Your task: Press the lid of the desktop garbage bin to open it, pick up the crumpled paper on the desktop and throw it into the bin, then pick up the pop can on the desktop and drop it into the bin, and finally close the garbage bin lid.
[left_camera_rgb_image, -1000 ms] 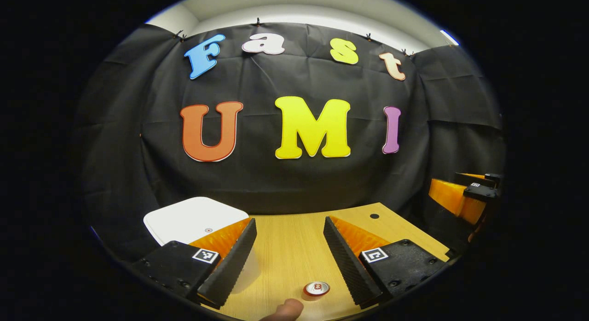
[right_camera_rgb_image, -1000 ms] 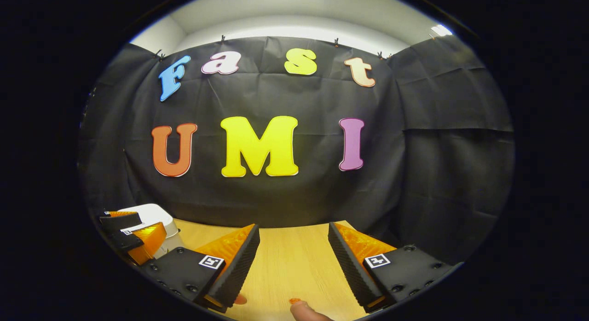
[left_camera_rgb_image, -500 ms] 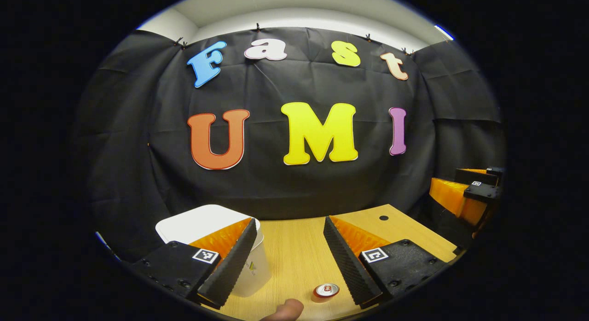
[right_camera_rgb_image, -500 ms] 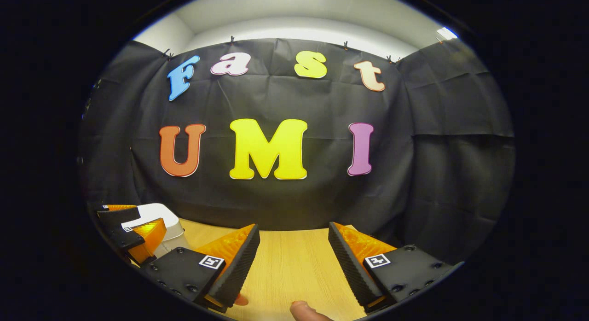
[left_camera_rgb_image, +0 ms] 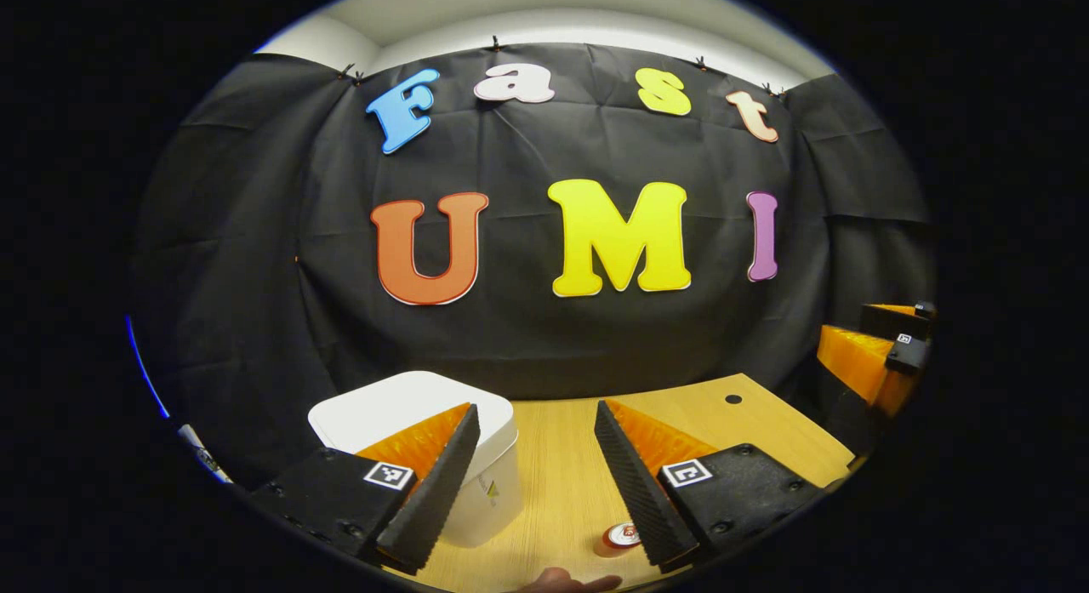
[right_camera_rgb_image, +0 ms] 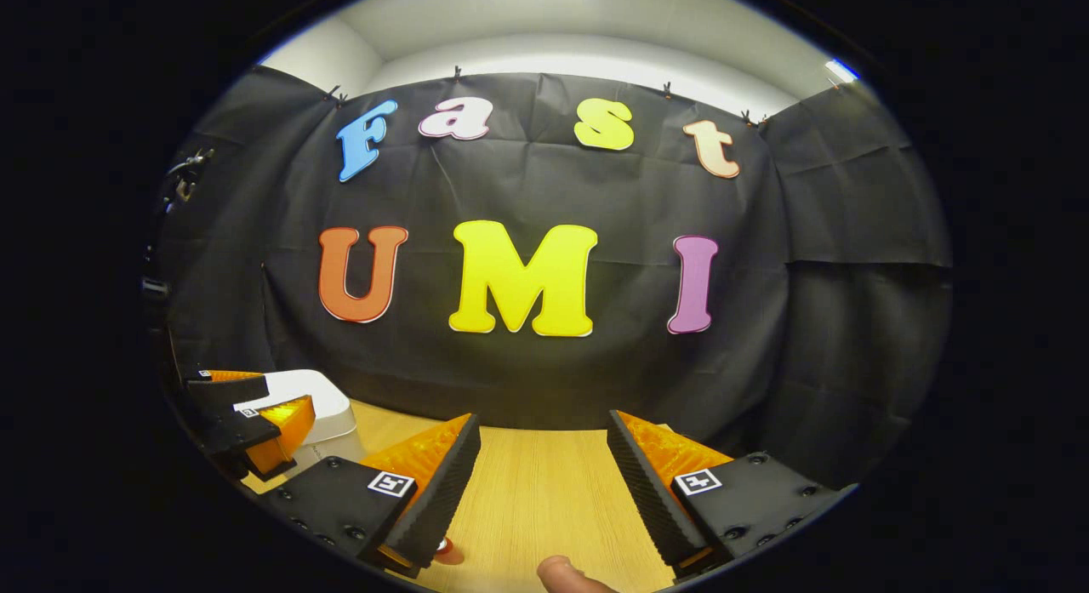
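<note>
Your left gripper point(left_camera_rgb_image: 534, 478) is spread wide and empty above the desk point(left_camera_rgb_image: 553, 465); the bin point(left_camera_rgb_image: 425, 423), lid closed, sits behind its left finger, the can point(left_camera_rgb_image: 621, 538) by its right. Your right gripper point(right_camera_rgb_image: 543, 491) is spread too, empty.

My left gripper point(left_camera_rgb_image: 534, 482) hangs with fingers spread above the light wooden desktop point(left_camera_rgb_image: 553, 482). The white plastic garbage bin point(left_camera_rgb_image: 408, 410), lid down, sits behind my left finger; the red pop can point(left_camera_rgb_image: 619, 538) stands beside my right finger.
</note>
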A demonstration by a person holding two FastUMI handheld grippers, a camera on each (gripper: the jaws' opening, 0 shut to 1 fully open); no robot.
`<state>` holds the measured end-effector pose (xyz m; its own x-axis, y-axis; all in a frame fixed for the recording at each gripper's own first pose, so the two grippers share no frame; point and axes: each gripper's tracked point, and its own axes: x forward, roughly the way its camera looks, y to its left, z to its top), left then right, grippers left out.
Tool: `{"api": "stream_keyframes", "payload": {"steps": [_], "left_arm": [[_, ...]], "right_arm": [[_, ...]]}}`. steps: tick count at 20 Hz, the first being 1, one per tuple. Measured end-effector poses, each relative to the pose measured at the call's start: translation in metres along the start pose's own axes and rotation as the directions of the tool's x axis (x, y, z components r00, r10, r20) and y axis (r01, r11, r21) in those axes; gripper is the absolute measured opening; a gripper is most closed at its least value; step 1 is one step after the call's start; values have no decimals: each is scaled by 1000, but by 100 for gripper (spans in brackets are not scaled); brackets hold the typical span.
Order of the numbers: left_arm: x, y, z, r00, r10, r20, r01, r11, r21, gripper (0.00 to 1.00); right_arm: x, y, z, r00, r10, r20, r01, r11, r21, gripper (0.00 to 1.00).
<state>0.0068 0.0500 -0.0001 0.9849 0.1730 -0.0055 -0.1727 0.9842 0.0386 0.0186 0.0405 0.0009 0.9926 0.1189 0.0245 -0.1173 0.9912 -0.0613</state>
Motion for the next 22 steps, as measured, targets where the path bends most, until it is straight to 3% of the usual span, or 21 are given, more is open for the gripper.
{"api": "stream_keyframes", "payload": {"steps": [1, 4, 5, 7, 9, 12, 15, 17, 19, 22], "left_arm": [[4, 7, 3, 1000, 18, 8, -18, 1000, -7, 83], [18, 32, 2, 995, 100, 9, -100, 995, 1, 71], [23, 41, -1, 992, 126, -9, -126, 992, -3, 61], [34, 53, -9, 986, 161, -48, -162, 986, -25, 54], [46, 72, -18, 974, 215, -76, -218, 976, -26, 53], [56, 93, -32, 954, 274, -125, -278, 961, -13, 37], [58, 102, -41, 945, 290, -153, -295, 955, -11, 17], [62, 105, -44, 944, 286, -163, -294, 956, -21, 9], [69, 102, -49, 946, 266, -186, -278, 960, -43, 4], [75, 96, -53, 944, 247, -217, -266, 962, -61, 4]], "right_arm": [[0, 4, 0, 1000, 9, 0, -9, 1000, -10, 95], [6, 25, -3, 999, 50, -5, -50, 998, -23, 95], [7, 33, -3, 998, 65, -6, -65, 997, -29, 95], [8, 52, -3, 994, 106, -3, -106, 994, -38, 94], [7, 69, -6, 988, 152, -4, -152, 987, -54, 94], [6, 83, -9, 983, 185, -6, -185, 978, -98, 95], [7, 88, -8, 980, 200, -3, -200, 975, -94, 95], [9, 84, -10, 982, 190, -8, -190, 978, -85, 95], [11, 82, -16, 983, 182, -25, -183, 980, -79, 95], [13, 79, -24, 983, 174, -54, -178, 981, -73, 94]]}}
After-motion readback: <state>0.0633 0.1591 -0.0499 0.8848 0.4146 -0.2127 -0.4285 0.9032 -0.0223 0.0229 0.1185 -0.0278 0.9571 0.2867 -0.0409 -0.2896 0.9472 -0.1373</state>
